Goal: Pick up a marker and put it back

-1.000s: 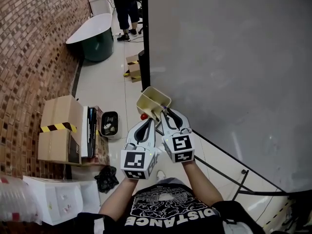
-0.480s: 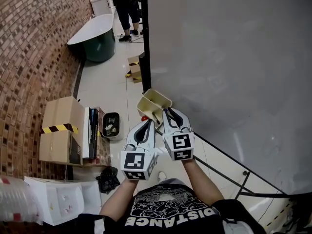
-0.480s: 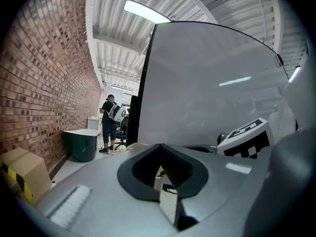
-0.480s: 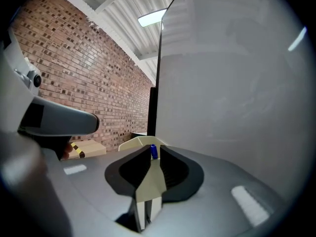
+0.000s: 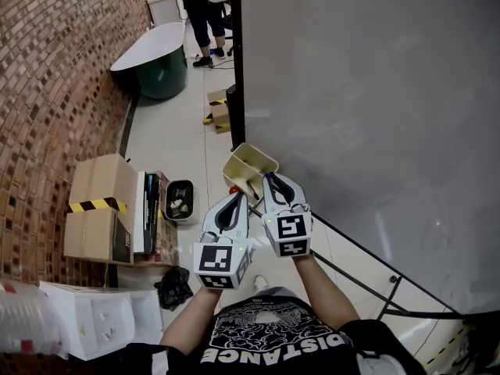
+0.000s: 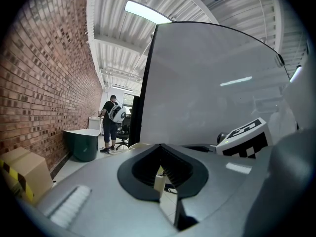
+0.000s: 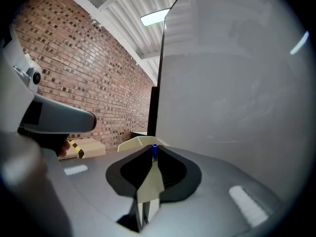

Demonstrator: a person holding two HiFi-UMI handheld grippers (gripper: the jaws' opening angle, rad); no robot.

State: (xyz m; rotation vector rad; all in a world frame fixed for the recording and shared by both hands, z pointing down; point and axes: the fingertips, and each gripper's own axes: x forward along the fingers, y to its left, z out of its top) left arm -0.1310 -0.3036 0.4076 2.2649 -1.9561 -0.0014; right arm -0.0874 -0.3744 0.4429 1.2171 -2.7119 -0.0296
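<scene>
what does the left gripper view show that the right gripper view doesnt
Only the left gripper view: a person with a backpack standing far off, a dark green tub and the marker cube of the right gripper. Only the right gripper view: a blue marker at the tips of that gripper's closed jaws, apparently gripped. Both: the brick wall, the whiteboard, a ceiling light and the taped cardboard box.
</scene>
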